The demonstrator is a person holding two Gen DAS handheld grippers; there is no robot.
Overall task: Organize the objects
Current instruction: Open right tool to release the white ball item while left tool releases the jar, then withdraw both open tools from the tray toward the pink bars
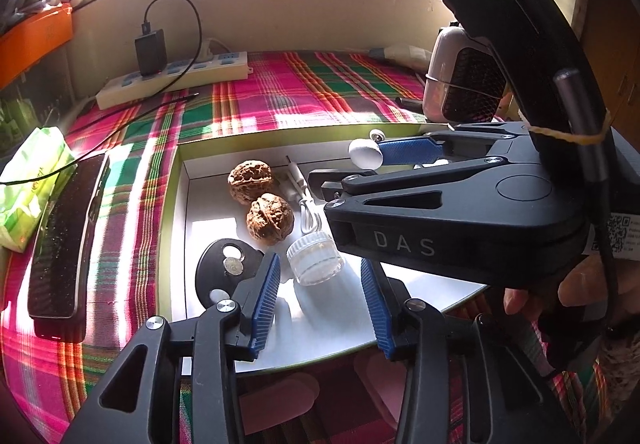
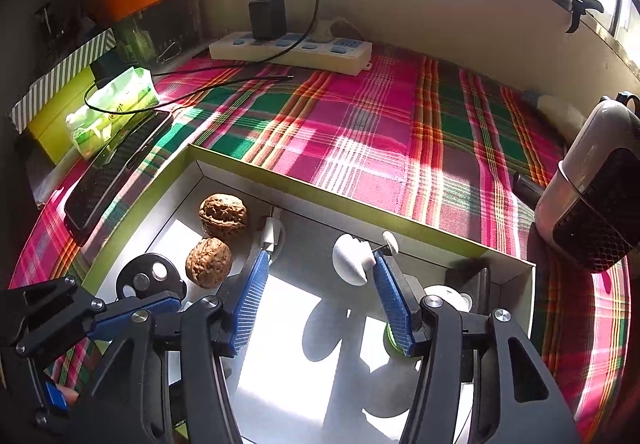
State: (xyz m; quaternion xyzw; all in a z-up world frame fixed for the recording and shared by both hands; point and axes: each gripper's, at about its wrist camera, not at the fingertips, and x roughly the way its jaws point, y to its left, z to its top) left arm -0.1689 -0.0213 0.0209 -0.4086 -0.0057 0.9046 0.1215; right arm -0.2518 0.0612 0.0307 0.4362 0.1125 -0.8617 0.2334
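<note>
A: Left claw (image 1: 318, 298) spread wide, nothing between its pads, low centre of the left view over the box (image 1: 178, 212). Right in front, a small jar (image 1: 316, 260), upright on the box floor.

B: Jar missing from the right view. There, right claw (image 2: 316, 302) also gaping; white knob (image 2: 352, 258) just beside its right pad, touching or not hard to say.

A: Same knob (image 1: 365, 154) upper centre in the left view, at the tip of a blue pad.

B: Two walnuts (image 2: 216, 238) left of centre, side by side in the box. Black disc (image 2: 146, 276) with holes lower left, partly behind the left claw's finger.

A: White cable (image 1: 302, 192) beside the walnuts (image 1: 260, 200), only a stub of it in the right view.

B: Round white piece and something green under the right pad, mostly covered. Dark item in the box's right corner, unreadable.

A: Plaid cloth (image 1: 280, 92) on the tabletop; power strip (image 1: 176, 78) upper left.
</note>
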